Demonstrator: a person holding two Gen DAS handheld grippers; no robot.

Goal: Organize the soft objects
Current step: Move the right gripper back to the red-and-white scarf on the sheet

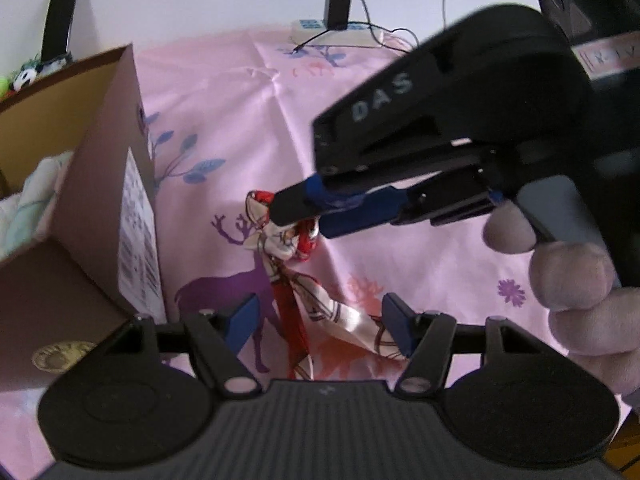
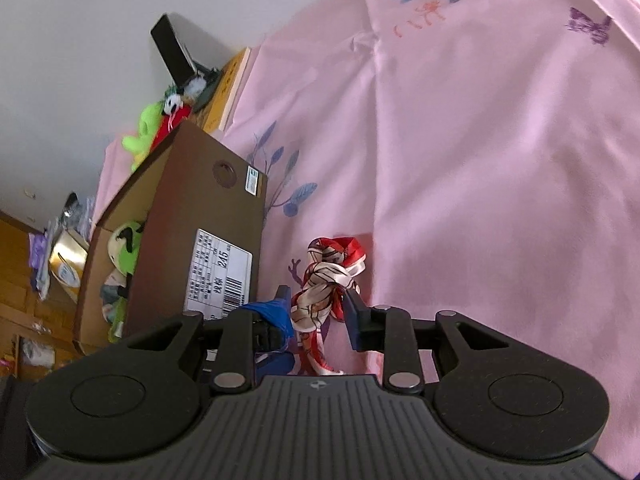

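Observation:
A red, white and cream patterned silk scarf (image 1: 296, 272) is twisted and hangs above the pink tablecloth. My right gripper (image 1: 298, 216) comes in from the right and is shut on the scarf's upper bunched end; the right wrist view shows the scarf (image 2: 326, 280) pinched between its fingers, my right gripper (image 2: 320, 304) there. My left gripper (image 1: 320, 326) is open, its blue pads on either side of the scarf's trailing lower end, apart from it. A brown cardboard box (image 1: 100, 184) stands to the left, holding soft items.
The box (image 2: 192, 216) holds a green and white plush toy (image 2: 126, 246) and pale cloth (image 1: 32, 196). More plush toys (image 2: 160, 124) lie behind the box. A power strip with charger and cables (image 1: 336, 24) sits at the table's far edge.

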